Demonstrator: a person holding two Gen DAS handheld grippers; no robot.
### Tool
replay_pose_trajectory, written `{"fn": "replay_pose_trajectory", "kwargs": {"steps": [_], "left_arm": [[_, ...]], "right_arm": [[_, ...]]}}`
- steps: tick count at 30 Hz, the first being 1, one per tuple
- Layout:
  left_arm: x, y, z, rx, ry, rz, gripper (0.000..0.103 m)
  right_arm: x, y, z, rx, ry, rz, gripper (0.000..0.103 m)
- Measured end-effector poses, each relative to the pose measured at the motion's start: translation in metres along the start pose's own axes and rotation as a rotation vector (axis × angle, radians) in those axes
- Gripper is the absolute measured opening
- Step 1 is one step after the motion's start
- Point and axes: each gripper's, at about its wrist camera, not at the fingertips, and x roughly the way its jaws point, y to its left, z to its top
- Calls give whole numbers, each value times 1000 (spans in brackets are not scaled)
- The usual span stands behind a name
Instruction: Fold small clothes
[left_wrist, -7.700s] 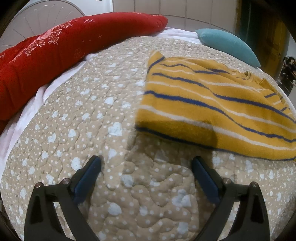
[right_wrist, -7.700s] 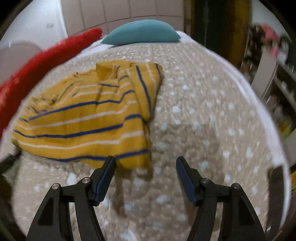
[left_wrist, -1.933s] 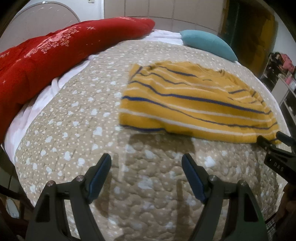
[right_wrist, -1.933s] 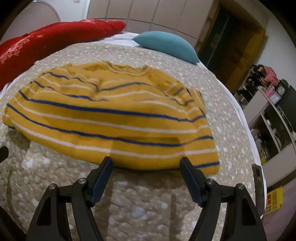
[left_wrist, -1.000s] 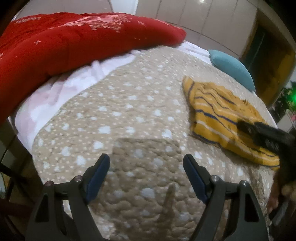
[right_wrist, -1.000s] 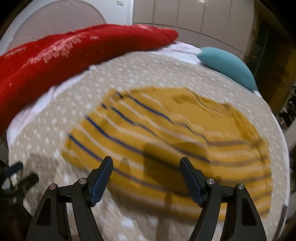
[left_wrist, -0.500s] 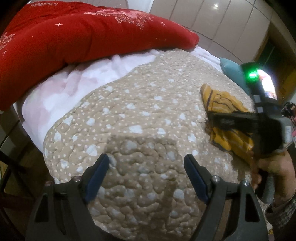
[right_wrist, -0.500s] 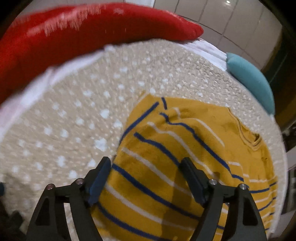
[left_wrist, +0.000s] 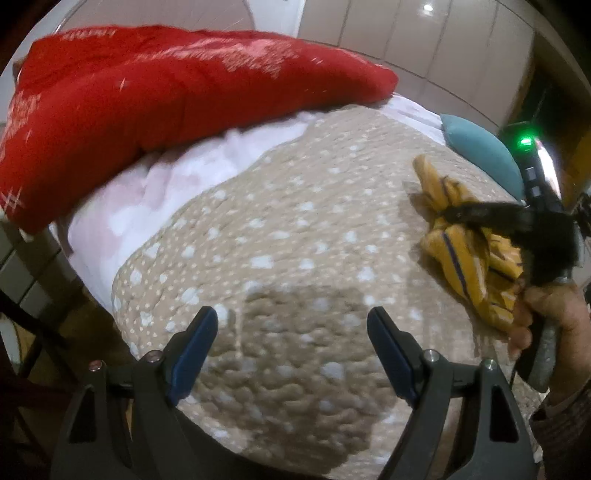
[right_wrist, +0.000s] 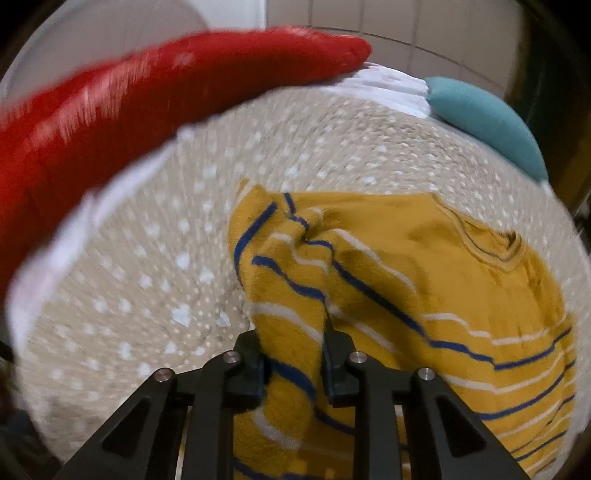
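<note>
A mustard-yellow sweater with blue and white stripes lies on the beige dotted quilt. My right gripper is closing its jaws on the sweater's near left edge, and a raised fold of fabric is pinched between the pads. In the left wrist view the sweater sits bunched at the right, under the blurred right gripper held by a hand. My left gripper stands open over bare quilt, left of the sweater, with nothing between its fingers.
A thick red blanket lies along the far left of the bed, with a white sheet showing below it. A teal pillow rests at the far right. The bed's edge drops off at the near left.
My right gripper has closed its jaws on the sweater's left edge, bunching the fabric into a raised fold. The left gripper stays open over the quilt.
</note>
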Motion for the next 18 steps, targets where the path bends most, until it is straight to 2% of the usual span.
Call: {"fn": "replay_pose_trajectory", "kwargs": {"steps": [3,6,7,9,11,13,16,18], "left_arm": [[-11,-24,4,45,-12,-7,82],[-16,-55,5,110,-15,-16,82],[-16,-70,6,138,-7,-33,82],[-14,-94,5,175,13,-78,82],[-10,-116,3,209,36,-116,82],[-3,-144,-2,252,69,-155,82],[3,-176,-10,305,104,-198,82],[2,-195,-16,344,112,-220,82]], "right_arm": [[-35,-41,1,96,-65,83,21],[-75,-104,-10,220,-140,127,20],[-88,-137,-20,285,-165,143,20],[-104,-184,-38,373,-198,142,19],[-115,-238,-64,465,-228,96,19],[-109,-277,-87,521,-193,66,20],[-84,-322,-127,628,-94,70,29],[-91,-337,-147,666,-135,101,32]]}}
